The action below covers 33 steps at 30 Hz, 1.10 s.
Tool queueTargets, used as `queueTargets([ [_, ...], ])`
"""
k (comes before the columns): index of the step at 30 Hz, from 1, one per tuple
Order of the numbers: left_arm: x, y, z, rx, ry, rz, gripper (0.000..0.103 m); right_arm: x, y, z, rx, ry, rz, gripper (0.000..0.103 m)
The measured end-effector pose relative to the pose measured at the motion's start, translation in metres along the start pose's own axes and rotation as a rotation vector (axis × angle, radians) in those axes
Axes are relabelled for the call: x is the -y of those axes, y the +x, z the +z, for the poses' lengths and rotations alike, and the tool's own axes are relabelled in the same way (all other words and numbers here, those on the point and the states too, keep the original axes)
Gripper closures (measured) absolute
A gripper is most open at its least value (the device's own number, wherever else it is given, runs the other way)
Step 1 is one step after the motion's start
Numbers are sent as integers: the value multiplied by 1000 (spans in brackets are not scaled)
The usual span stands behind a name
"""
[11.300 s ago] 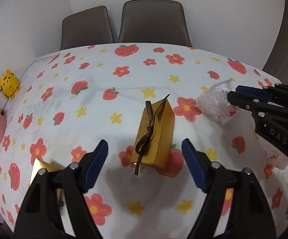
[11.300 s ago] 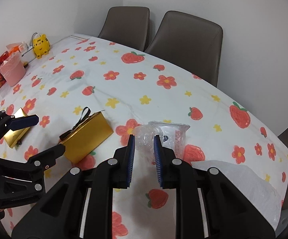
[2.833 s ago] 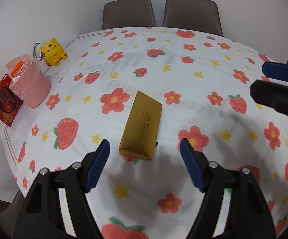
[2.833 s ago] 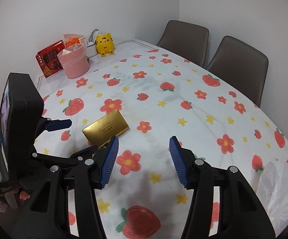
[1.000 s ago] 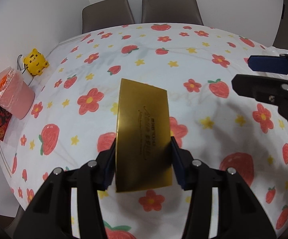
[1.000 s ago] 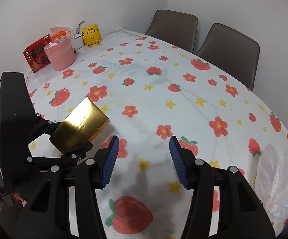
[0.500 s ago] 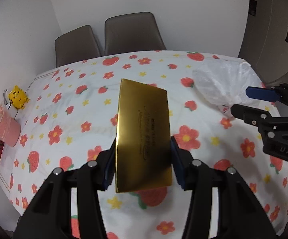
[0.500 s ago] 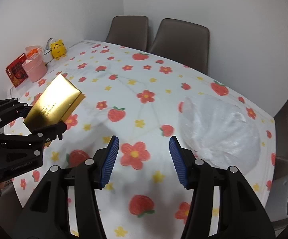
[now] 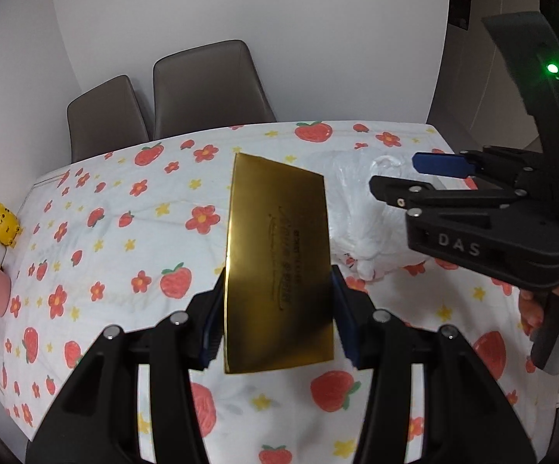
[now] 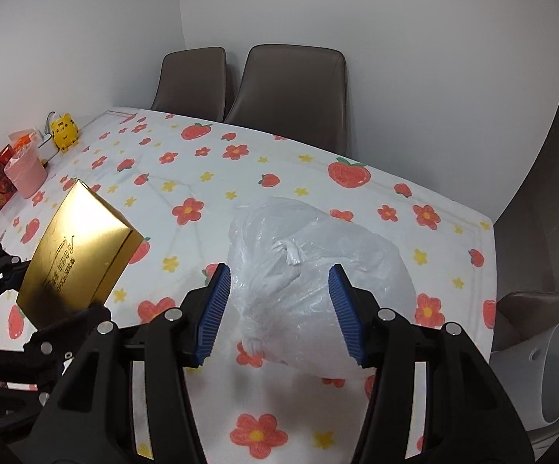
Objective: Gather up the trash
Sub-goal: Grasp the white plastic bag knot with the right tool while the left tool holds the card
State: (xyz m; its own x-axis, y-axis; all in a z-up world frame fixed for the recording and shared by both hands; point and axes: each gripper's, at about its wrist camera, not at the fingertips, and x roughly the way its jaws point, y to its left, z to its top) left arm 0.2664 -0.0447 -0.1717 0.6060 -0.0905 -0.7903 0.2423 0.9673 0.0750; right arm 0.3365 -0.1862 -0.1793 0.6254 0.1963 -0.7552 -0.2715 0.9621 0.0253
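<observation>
One flat, shiny gold cardboard box (image 9: 279, 266) is carried above the bench toward the crumpled translucent white plastic bag (image 10: 310, 274).
The box is clamped by its long edges in the jaws of the left gripper (image 9: 277, 317), held clear of the strawberry-and-flower patterned bench cloth (image 9: 124, 208). The bag rests on the bench to the right of the box, near the bench's right end. The right gripper (image 10: 279, 309) is held above the bag with its jaws apart and nothing pressed between them. The step in hand is judged to be transport of the box to the bag. Next, the bag's mouth would need to be found and held open so the box can be slid in; where that mouth lies cannot be told.
</observation>
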Motion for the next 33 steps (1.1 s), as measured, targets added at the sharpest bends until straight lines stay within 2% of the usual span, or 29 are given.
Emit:
queueTargets([
  [2, -1, 5, 0, -10, -1, 7, 54, 0, 10, 1, -23, -2, 10, 61],
  [4, -3, 8, 0, -20, -3, 14, 54, -2, 15, 0, -42, -18, 17, 90],
  [6, -5, 9, -1, -25, 0, 21, 54, -4, 14, -2, -40, -38, 18, 99],
  [13, -8, 2, 0, -19, -6, 21, 54, -7, -13, -3, 1, -68, 4, 101],
  [20, 3, -15, 3, 10, 18, -18, 54, -6, -49, -1, 43, -56, -33, 101],
  [26, 22, -31, 5, 38, 78, -65, 54, 2, -88, -12, 78, -4, -81, 101],
  [33, 64, -44, 9, 59, 185, -149, 54, 30, -131, -43, 106, 96, -174, 101],
])
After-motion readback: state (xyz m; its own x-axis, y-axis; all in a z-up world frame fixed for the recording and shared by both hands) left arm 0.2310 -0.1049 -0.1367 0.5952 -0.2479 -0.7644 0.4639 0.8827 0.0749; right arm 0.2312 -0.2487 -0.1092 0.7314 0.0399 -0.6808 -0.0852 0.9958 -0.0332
